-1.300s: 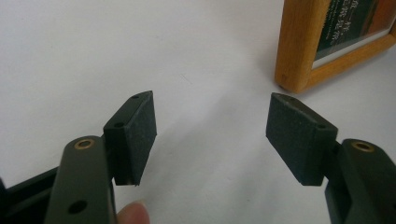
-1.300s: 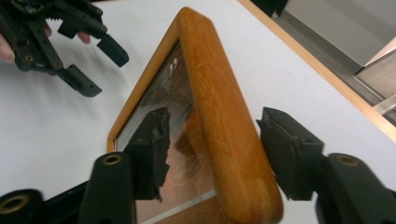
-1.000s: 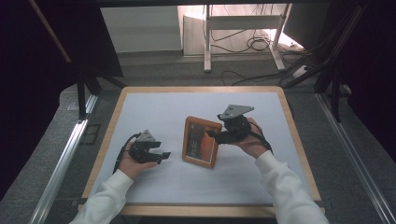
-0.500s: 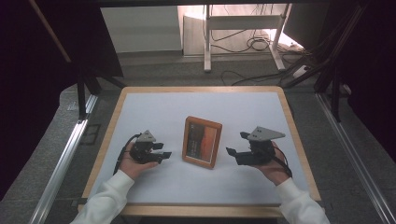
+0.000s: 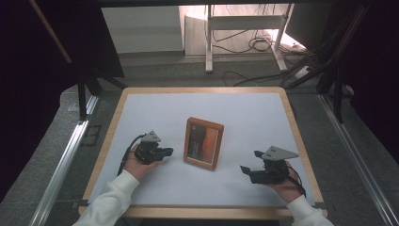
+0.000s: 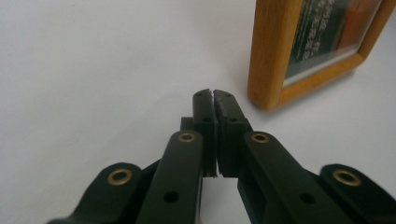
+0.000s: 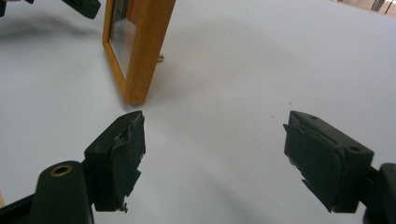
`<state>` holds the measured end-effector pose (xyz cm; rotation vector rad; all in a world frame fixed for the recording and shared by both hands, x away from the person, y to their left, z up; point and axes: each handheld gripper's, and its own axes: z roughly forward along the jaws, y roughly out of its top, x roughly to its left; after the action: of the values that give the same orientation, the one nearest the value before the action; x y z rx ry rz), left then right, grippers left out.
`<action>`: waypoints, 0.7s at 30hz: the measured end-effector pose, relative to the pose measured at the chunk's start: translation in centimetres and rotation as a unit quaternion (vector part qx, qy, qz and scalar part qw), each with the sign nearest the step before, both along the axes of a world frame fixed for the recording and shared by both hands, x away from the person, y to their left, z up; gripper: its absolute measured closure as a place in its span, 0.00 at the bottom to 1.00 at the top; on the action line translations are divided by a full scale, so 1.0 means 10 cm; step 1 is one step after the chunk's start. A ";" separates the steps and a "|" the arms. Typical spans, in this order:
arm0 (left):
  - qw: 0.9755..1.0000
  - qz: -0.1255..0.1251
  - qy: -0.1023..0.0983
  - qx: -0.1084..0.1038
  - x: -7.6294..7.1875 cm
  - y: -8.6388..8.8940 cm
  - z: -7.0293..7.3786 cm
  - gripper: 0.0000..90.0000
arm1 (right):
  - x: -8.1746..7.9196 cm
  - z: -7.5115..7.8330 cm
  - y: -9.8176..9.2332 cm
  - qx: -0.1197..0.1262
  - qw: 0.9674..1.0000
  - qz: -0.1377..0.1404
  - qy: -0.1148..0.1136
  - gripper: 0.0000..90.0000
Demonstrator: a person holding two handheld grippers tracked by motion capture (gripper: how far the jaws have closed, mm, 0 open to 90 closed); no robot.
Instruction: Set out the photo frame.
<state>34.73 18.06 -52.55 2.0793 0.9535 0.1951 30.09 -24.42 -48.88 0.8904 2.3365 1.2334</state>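
Observation:
A wooden picture frame (image 5: 203, 142) stands propped upright at the middle of the white table top (image 5: 244, 113). My left gripper (image 5: 167, 152) rests on the table just left of it. Its jaws have just been closing and now stand shut with nothing between them (image 6: 213, 95), a short way from the frame's lower corner (image 6: 266, 56). My right gripper (image 5: 251, 161) sits near the front right, clear of the frame and pointing left toward it. It is open wide and empty (image 7: 215, 123), and the frame's edge (image 7: 144, 46) stands ahead of its left jaw.
The table has a wooden rim (image 5: 301, 141). Metal rails (image 5: 61, 160) run along both sides of it. A white stand (image 5: 209, 37) and loose cables (image 5: 256, 44) lie on the floor beyond the far edge.
My right gripper has pulled away from the frame's right side, moving right and down toward the front edge. The left gripper's jaws have closed, and that hand stayed put.

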 end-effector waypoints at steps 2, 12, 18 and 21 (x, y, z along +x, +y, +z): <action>1.000 0.002 0.001 -0.004 0.05 -0.05 -0.01 1.00 | -0.01 -0.02 -0.01 -0.005 1.000 0.000 0.002 0.23; 1.000 -0.024 0.001 0.009 0.13 -0.34 -0.04 1.00 | 0.00 -0.08 0.03 -0.020 1.000 -0.001 0.004 0.23; 1.000 -0.027 -0.001 0.013 0.12 -0.36 -0.05 1.00 | -0.01 -0.10 0.05 -0.029 1.000 0.000 0.003 0.23; 0.999 -0.029 -0.001 0.015 0.11 -0.36 -0.06 1.00 | 0.00 -0.10 0.04 -0.029 1.000 -0.002 0.003 0.23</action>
<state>35.87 14.48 -53.14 2.1308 0.8934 0.1824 30.08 -23.99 -49.85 0.8795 2.3620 1.1563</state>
